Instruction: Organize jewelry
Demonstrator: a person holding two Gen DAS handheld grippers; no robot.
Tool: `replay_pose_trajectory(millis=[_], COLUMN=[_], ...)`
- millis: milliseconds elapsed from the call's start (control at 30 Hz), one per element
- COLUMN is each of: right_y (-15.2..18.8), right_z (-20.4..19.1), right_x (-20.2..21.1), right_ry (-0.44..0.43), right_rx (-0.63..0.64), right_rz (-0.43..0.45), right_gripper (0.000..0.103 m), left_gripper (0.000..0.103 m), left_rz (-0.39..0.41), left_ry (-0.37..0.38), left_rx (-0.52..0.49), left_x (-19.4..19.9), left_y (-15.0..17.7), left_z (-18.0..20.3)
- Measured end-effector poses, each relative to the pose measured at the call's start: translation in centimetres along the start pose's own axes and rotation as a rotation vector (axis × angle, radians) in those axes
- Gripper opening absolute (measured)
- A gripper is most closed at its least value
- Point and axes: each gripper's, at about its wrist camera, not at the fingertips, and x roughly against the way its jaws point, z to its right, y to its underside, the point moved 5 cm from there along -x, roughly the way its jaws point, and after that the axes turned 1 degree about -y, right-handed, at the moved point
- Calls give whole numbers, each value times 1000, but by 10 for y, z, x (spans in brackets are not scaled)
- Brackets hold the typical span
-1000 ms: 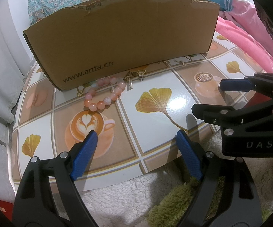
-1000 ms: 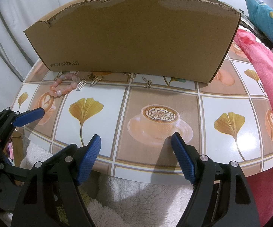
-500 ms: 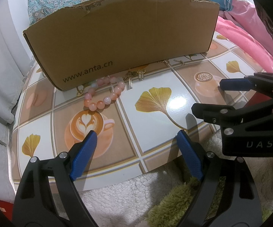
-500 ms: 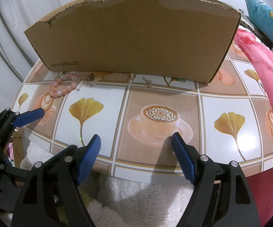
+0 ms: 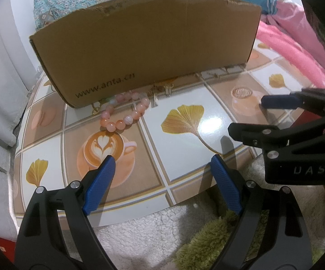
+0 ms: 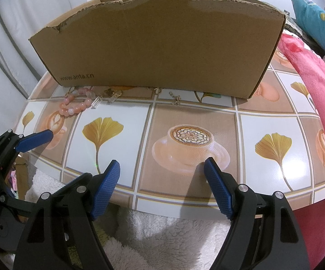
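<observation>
- Brown cardboard box (image 6: 158, 45) is the biggest thing here, standing open-topped at the far side of the surface (image 6: 263, 103); what lies inside it is hidden from both views.
- Glossy tiles printed with coffee cups and yellow leaves cover the surface, and its near half is bare.
- Left tongs (image 5: 160, 175) hang over the near edge with the blue pads spread wide and nothing between them.
- Right tongs (image 6: 162, 175) sit beside them in the same way: wide apart, empty, well short of any jewelry.
- Pink bead bracelet (image 5: 126, 112) lies in a loose ring on the surface just in front of the box's left end, touching nothing but the small pieces next to it.
- Two small silver earrings (image 6: 104, 100) lie just to the right of the bracelet, close to the box wall.
- A gold clasp (image 5: 96, 109) peeks out at the bracelet's left, and a thin bit of chain (image 6: 176, 97) rests farther right, near the middle of the box front.
- By the look of it, the sorting has hardly begun: every piece in view is still loose outside the box, and each likely has to be picked up and put away.
</observation>
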Motion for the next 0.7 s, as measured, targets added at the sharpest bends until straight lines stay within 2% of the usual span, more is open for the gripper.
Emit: replay_pose_trajectory(millis=[233,467,633,700], right_y=[-6,-14,-20,-21], right_z=[2,-11,-9,-7], right_x=[16,20,21,22], right_ry=[-61,-125,-164,-175], right_rx=[-14,11,9,3], right_rz=[72,117,142,144], right_gripper=[75,74,68,62], left_gripper=[83,82,72,64], left_rz=[126,181,184,183], left_ry=[22,2,1,12], left_rx=[63,84,85,88], left_x=[26,39,37,35], left_y=[-8,-13,-19,-22], left_z=[-15,-28,-33,-36])
